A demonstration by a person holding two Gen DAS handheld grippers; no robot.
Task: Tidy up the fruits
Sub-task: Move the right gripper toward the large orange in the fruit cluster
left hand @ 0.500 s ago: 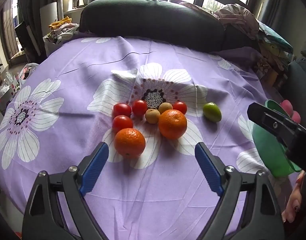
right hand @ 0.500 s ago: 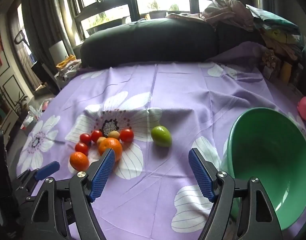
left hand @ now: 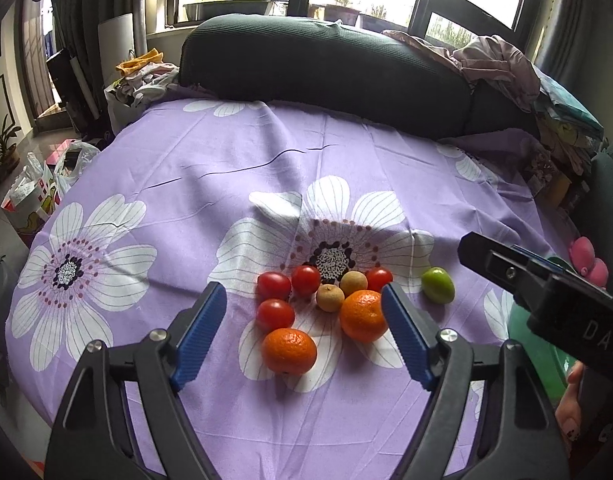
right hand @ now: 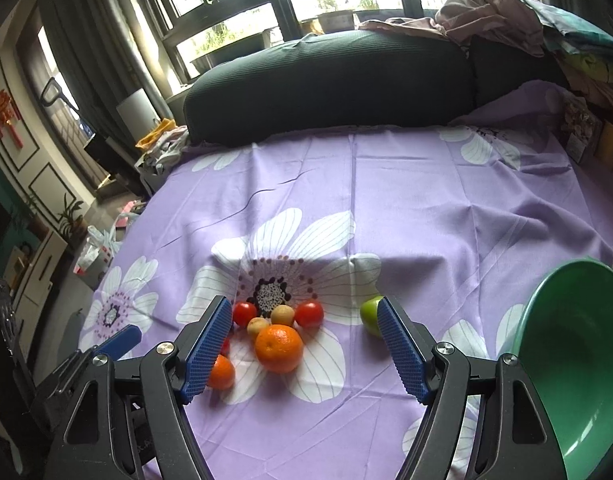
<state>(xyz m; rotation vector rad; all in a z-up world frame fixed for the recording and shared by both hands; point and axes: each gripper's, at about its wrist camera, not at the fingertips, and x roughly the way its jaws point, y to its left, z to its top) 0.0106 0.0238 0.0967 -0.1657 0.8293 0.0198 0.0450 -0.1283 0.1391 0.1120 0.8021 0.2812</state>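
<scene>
A cluster of fruit lies on the purple flowered cloth (left hand: 266,184): two oranges (left hand: 289,351) (left hand: 363,315), several red tomatoes (left hand: 273,285), two small tan fruits (left hand: 330,298). A green lime (left hand: 437,284) lies apart to the right. My left gripper (left hand: 304,304) is open and empty, just short of the cluster. My right gripper (right hand: 304,316) is open and empty, framing the orange (right hand: 279,348), with the lime (right hand: 369,314) by its right finger. The green bowl (right hand: 562,344) stands at the right, empty.
A dark sofa cushion (left hand: 326,68) borders the table's far side, with piled clothes (left hand: 502,64) at the right. Bags (left hand: 34,196) sit on the floor at the left. A pink object (left hand: 586,260) lies beyond the bowl. The right gripper body (left hand: 546,300) shows in the left view.
Both grippers have moved forward toward the fruit. The right gripper has swung left, so the cluster now sits between its fingers and the bowl lies further right.
</scene>
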